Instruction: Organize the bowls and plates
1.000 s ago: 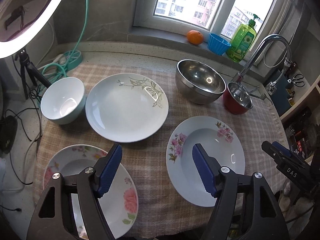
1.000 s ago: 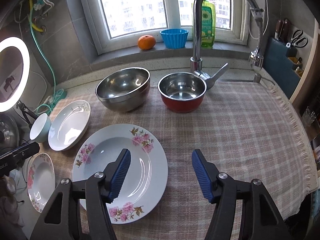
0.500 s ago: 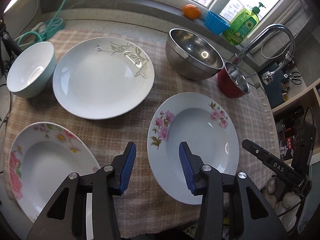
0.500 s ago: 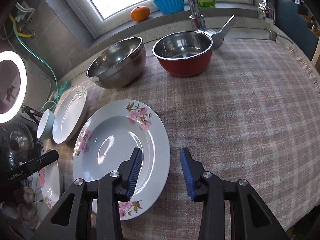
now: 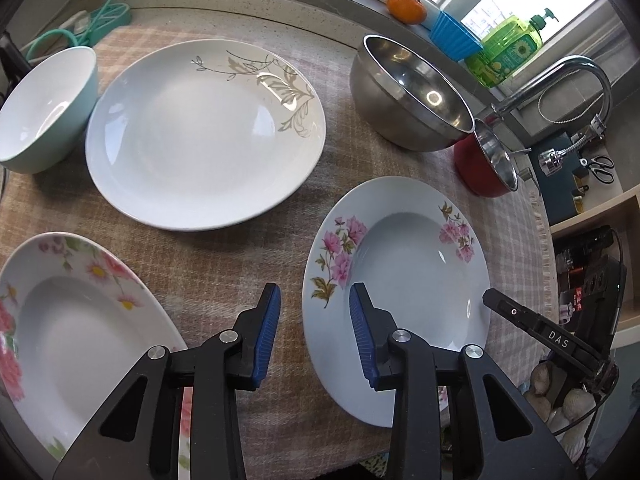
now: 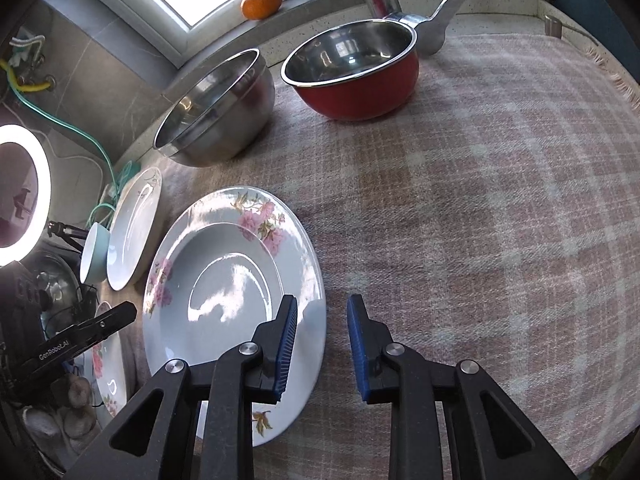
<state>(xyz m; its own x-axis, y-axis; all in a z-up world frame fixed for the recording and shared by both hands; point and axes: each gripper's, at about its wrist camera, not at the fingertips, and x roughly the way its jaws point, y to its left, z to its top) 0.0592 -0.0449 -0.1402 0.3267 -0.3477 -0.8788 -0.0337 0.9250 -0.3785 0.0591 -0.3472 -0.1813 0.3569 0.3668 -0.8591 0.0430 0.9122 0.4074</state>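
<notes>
Blue-padded, my left gripper and right gripper have just been narrowing, nothing pinched yet, astride opposite rims of the flowered plate at lower centre, readying a two-handed lift.

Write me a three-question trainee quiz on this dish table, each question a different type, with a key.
1. True or false: the steel bowl is nested inside the red pot.
2. Multiple choice: the rim of which dish lies between both grippers' fingers? A) the gold-leaf plate B) the pink-flowered deep plate C) the teal bowl
3. Fill in: the orange sits on the ______.

Key: 1. False, they stand side by side on the cloth. 2. B; the left gripper straddles one edge, the right gripper the opposite edge, both closing in with pads not yet pressing. 3. Windowsill.
</notes>
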